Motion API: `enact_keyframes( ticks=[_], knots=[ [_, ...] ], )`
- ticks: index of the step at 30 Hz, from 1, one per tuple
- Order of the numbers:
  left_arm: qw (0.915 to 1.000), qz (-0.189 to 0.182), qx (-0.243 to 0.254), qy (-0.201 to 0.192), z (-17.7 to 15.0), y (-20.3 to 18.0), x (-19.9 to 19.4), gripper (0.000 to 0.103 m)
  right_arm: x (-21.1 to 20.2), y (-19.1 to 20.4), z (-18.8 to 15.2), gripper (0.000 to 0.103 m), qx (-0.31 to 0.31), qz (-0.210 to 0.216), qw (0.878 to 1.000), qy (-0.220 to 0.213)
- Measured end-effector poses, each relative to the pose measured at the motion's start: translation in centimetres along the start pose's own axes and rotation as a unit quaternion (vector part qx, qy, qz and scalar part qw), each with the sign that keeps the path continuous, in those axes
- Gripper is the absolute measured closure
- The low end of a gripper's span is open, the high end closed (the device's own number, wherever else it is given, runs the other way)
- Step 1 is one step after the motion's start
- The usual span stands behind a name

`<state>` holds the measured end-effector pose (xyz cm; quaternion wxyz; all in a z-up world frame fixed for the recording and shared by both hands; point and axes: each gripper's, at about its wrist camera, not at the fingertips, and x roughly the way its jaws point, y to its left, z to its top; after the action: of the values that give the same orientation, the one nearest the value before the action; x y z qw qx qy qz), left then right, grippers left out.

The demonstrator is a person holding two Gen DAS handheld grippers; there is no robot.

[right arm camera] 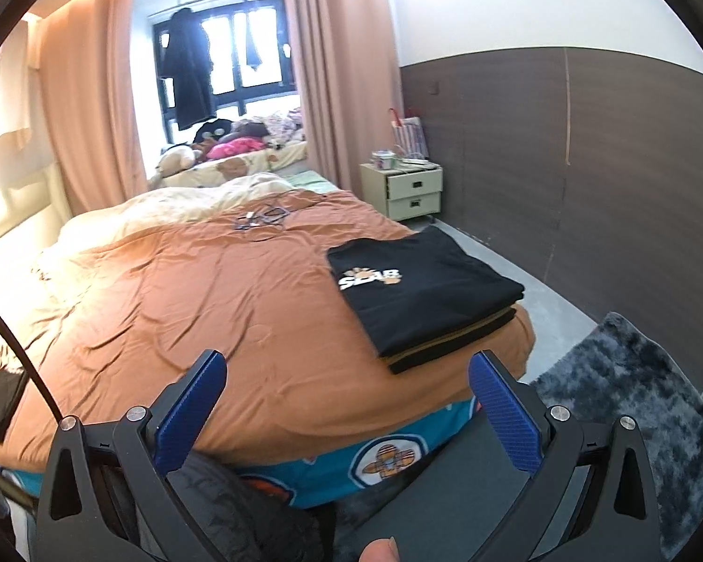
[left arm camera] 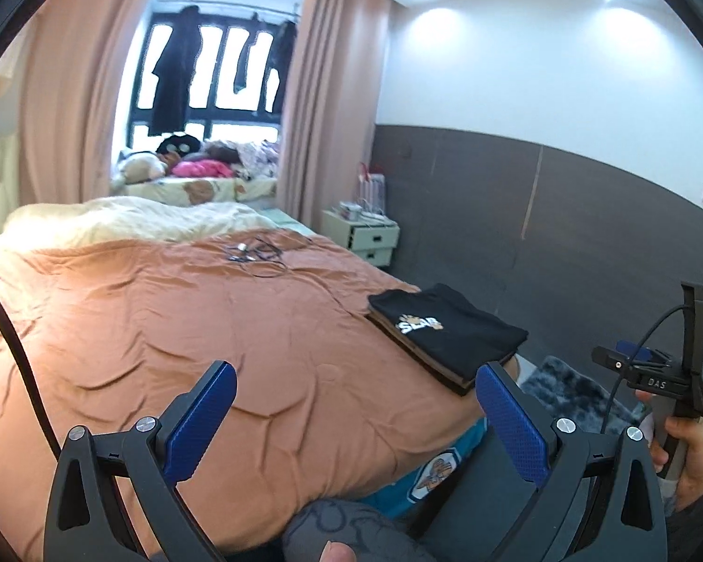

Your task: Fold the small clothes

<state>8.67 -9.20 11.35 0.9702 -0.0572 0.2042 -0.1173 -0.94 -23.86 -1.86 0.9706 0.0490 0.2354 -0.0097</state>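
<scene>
The left gripper [left arm camera: 351,403] sits nearest the lens, its blue pads [left arm camera: 206,417] spread wide with nothing between them, raised over the near edge of the bed [left arm camera: 164,328]. The right gripper [right arm camera: 349,391] is likewise wide and empty, held level beside it; in the left view a hand [left arm camera: 689,463] grips its handle at the right. Both point across the orange cover, well apart from any cloth, which suggests a pause between garments, not a grasp. The folded stack [right arm camera: 426,290], a black shirt on top with a printed logo, lies squared at the bed's right corner, likely set there to leave the middle free for folding. No unfolded garment shows. Cables [right arm camera: 262,220] lie far up the bed.
</scene>
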Motion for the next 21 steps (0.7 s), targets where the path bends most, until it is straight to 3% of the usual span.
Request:
enact_keyframes(
  ticks=[9,12,21],
  knots=[
    [0.9989,0.040,-0.012,-0.023,-3.7,1.5,-5.4,0.000,-3.3,-0.2,-2.8,0.000,-0.015,0.014,1.000,-0.016],
    [0.9964,0.075,-0.004,-0.039,-5.1,1.4,-6.9,0.000,-4.1,0.2,-3.7,0.000,-0.029,0.014,0.999,-0.016],
    [0.9976,0.067,0.000,-0.021,-8.9,0.8,-8.7,0.000,-5.3,1.3,-5.1,0.000,-0.042,0.037,0.998,0.002]
  ],
)
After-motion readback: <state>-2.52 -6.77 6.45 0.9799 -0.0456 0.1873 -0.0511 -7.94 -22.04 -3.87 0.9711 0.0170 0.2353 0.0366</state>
